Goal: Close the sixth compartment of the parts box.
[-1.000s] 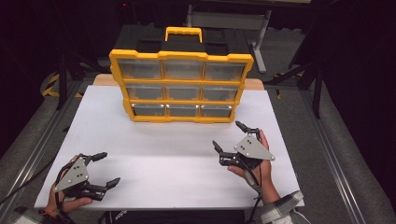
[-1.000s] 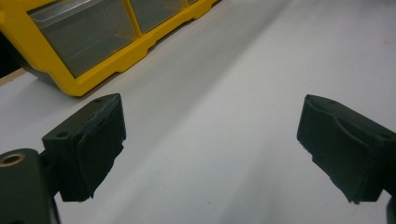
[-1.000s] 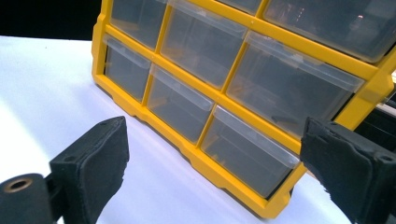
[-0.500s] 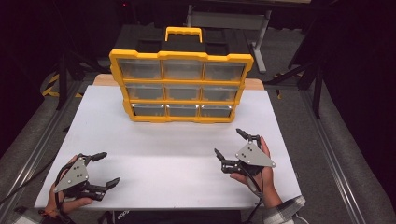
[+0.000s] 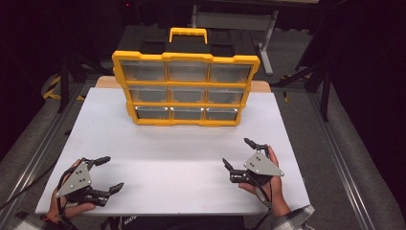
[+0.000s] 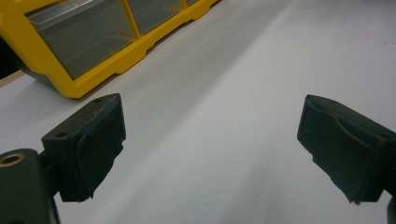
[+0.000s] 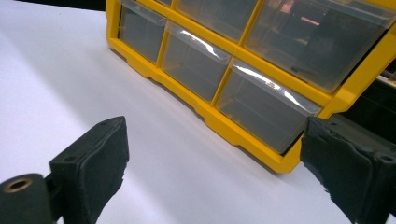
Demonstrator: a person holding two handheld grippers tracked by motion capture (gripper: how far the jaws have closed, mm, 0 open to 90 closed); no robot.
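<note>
Your left gripper sits at about 7 o'clock on the white table, near its front edge, with its jaws spread wide and nothing between them. In the left gripper view the two black pads stand far apart over bare white surface, and the yellow organiser shows up at 11 o'clock.

Your right gripper rests at about 5 o'clock, also near the front edge, held in your right hand. Its jaws gape just as wide and grip nothing. In the right gripper view, its pads frame the organiser's bottom row of drawers, which lies ahead and well apart from them.

The yellow drawer organiser stands upright at 12 o'clock, at the far side of the table, with its handle on top. It has nine clear drawers in three rows of three, and all of them look pushed in. Both grippers are well clear of it.
</note>
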